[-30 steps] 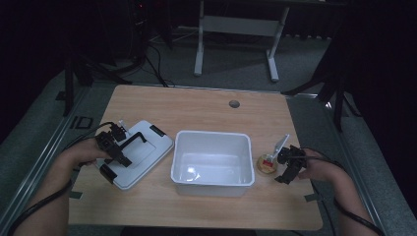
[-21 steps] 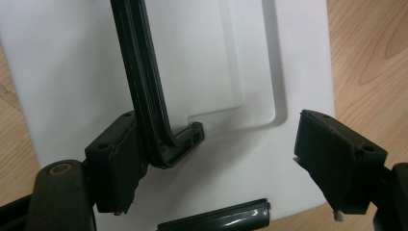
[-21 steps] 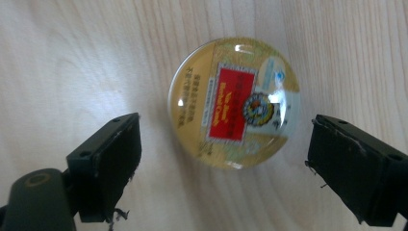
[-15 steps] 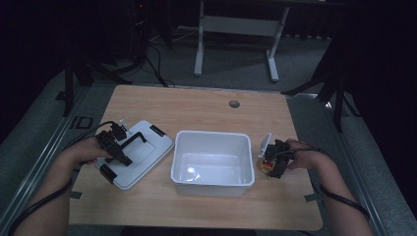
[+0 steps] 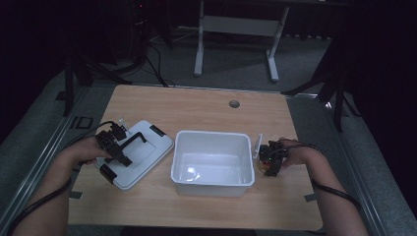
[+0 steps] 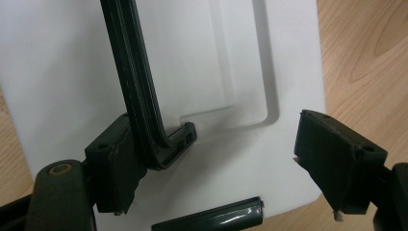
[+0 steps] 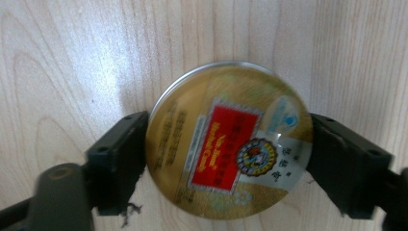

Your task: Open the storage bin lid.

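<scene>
My right gripper [image 7: 226,159] has its jaws closed across the rim of the round gold-and-red tin [image 7: 230,140] on the wooden surface [image 7: 72,62] beside the white plastic tub [image 5: 213,156]; it looks light, stiff, slick-edged, so I'd grip its widest line.

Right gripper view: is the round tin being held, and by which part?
It looks so: the right gripper has one jaw on each opposite side of the round tin's rim, tin flat on the wooden table. The left gripper stands open over the white lid.
</scene>
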{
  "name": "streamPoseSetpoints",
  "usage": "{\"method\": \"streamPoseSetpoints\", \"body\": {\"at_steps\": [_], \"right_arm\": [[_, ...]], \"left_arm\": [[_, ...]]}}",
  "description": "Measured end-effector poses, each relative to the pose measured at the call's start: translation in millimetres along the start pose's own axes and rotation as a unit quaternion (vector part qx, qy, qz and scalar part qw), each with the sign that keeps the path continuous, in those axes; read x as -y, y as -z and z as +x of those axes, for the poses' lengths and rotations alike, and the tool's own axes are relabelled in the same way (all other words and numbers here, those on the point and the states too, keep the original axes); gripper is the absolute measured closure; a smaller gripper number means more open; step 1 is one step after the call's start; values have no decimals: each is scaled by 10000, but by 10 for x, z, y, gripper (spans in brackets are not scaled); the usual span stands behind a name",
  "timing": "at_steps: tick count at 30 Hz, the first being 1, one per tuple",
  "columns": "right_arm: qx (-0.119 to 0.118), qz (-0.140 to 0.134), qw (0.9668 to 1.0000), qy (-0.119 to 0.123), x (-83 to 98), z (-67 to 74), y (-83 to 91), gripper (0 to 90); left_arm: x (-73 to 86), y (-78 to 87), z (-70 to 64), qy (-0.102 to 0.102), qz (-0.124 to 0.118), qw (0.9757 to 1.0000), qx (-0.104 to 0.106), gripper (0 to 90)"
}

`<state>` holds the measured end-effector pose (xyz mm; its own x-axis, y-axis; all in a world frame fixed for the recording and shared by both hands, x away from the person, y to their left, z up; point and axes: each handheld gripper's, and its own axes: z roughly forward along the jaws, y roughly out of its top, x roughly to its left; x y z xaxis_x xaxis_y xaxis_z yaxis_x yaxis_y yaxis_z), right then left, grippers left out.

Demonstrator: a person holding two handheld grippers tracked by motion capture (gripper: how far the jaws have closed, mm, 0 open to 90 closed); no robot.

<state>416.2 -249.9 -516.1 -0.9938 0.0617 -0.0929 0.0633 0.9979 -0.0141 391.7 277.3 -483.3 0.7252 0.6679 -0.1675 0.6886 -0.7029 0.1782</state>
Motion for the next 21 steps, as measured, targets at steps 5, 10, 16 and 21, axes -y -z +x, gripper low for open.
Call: {"method": "streamPoseSetpoints", "body": {"at_steps": [5,10,16,21], "right_arm": [[-135,9,9999,37,10,9,58,204],[-184,95,9997,84,69,70,192,205],[-136,265,9995,-57,116,164,408,206],[6,142,9998,-104,105,246,637,206]], "left_arm": [[-1,11,-10,-2,1,10000,16,198],[-5,26,-20,-6,18,10000,-16,198],[-2,45,-22,-6,-18,10000,4,199],[11,45,-26,-11,23,10000,-38,198]]}}
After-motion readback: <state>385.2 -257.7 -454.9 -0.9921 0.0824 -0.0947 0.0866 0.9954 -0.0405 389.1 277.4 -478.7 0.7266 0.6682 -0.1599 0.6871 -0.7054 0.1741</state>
